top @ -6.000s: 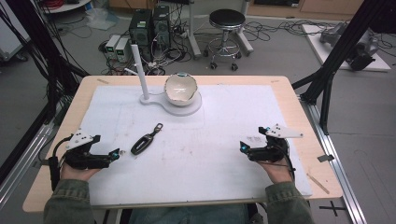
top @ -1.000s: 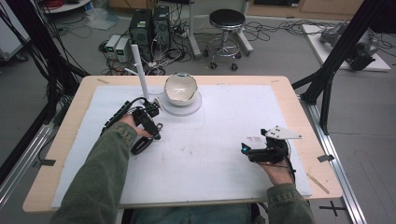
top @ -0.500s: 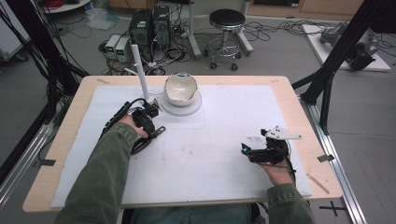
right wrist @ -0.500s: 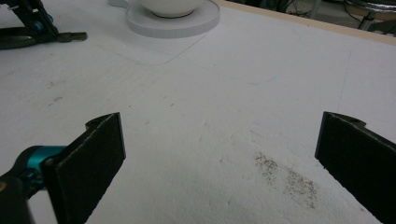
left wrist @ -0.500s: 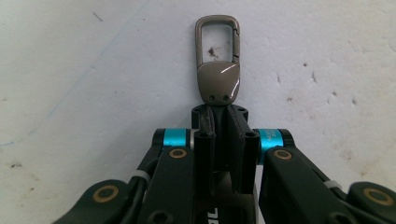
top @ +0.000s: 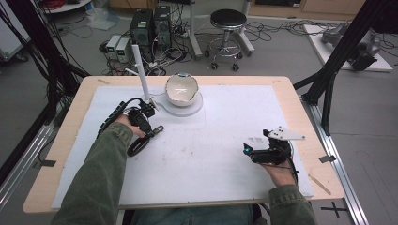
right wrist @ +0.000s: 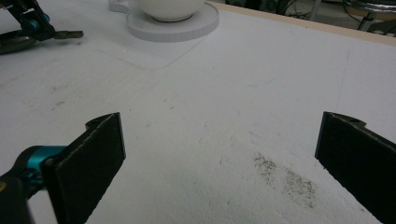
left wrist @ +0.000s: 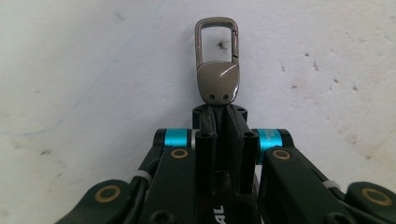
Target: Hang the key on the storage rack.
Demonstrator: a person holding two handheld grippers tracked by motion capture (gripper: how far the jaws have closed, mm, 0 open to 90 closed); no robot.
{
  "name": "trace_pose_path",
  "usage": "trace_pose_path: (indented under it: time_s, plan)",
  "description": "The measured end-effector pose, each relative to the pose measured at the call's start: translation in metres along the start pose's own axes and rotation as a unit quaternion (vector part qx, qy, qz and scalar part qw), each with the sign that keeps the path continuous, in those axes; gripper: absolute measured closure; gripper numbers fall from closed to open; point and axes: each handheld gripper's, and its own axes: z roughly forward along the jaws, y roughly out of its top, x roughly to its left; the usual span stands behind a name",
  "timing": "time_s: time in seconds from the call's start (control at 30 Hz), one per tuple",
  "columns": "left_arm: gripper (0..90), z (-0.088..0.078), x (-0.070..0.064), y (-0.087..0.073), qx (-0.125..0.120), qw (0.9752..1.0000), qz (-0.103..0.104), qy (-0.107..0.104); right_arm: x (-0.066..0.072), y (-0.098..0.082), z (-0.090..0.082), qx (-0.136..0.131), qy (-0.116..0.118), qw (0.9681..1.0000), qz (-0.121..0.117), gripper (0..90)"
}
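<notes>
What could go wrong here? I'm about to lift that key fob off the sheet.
The left gripper pinches only the black strap just behind the grey metal key-fob clasp, so it could slip out or swing. The white bowl on its round white stand sits close by; a wide lift might knock it.

I brought my left gripper (top: 151,127) from the near-left edge of the table (top: 234,140) across to the key fob (top: 139,144) lying near the bowl stand. Its jaws had just been closing, and they ended clamped on the fob's middle, the metal clip (left wrist: 217,60) poking out past the tips.
</notes>
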Motion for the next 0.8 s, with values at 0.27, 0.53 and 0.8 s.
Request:
trace_pose_path:
  time_s: [0.27, 0.53, 0.8]
  plan:
    - [82.3, -0.022, 0.004, -0.01, -0.041, 0.999, -0.012, -0.014, 0.0, 0.0, 0.001, 0.0, 0.002, 1.0, 0.002, 0.6]
    - [82.3, -0.037, 0.007, -0.016, -0.059, 0.998, -0.015, -0.016, 0.0, 0.001, 0.001, -0.002, 0.004, 1.0, 0.003, 0.6]
    - [82.2, -0.069, 0.014, -0.021, -0.099, 0.9948, -0.018, -0.016, 0.0, 0.002, 0.001, -0.001, 0.005, 1.0, 0.006, 0.6]
